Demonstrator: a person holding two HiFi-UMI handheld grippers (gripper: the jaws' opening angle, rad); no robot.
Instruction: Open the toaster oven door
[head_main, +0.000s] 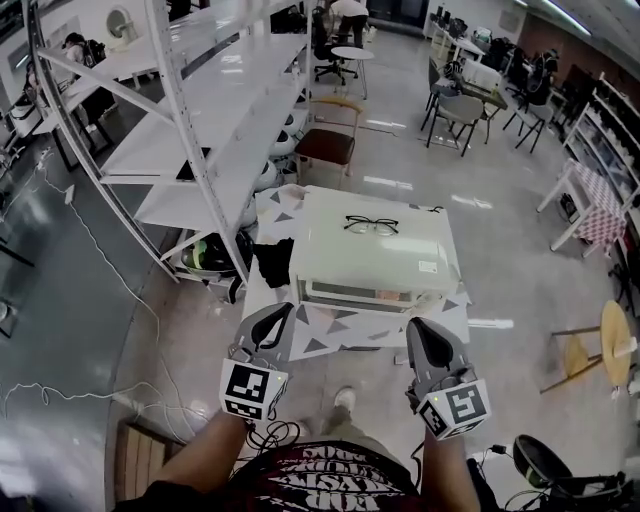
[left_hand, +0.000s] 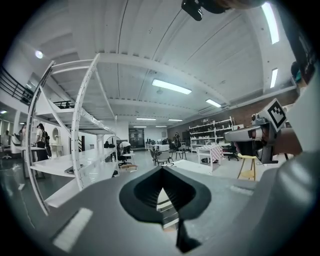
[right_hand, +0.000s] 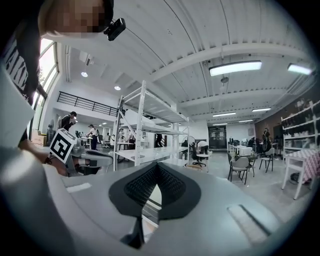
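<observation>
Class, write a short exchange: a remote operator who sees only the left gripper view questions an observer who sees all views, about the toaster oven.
Operator: Is anything on top of the toaster oven?
Observer: Yes, a pair of glasses lies there.
Operator: Is the right gripper open?
Observer: No. The right gripper view shows its fingers together, with nothing between them.
</observation>
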